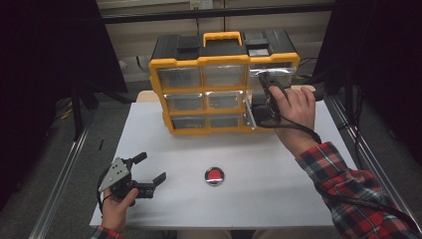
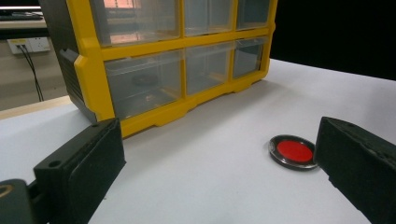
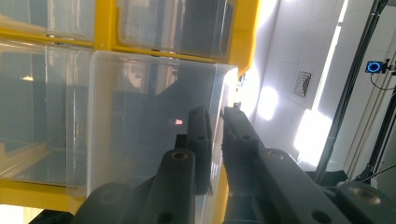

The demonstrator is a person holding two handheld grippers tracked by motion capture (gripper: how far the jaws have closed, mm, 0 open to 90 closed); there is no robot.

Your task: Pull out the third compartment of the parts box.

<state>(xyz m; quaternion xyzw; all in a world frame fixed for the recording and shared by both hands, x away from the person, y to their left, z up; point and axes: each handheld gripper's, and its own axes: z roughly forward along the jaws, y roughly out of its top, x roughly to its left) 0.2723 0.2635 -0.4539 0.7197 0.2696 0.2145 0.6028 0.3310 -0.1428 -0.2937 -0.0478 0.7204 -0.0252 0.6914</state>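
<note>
A yellow and black organizer [image 1: 199,62] with clear drawers stands at the back of the white table [image 1: 259,204]. Its top right drawer [image 1: 278,73] is pulled out a little. My right gripper [image 1: 265,79], rolled on its side, is shut on that drawer's clear front wall [image 3: 140,116]; its jaws [image 3: 215,119] pinch the wall's edge. My left gripper [image 1: 151,168] rests low at the table's front left, open, with nothing between its fingers. A red disc in a metal rim [image 1: 214,176] lies flat on the table to its right. In the left gripper view the disc [image 2: 294,151] sits just beside the right jaw.
The organizer's other drawers [image 2: 140,88] are pushed in; one holds a small dark item. Black curtains hang on both sides, and metal rails [image 1: 64,174] run along the table's edges. A wall socket [image 2: 28,44] sits behind the organizer.
</note>
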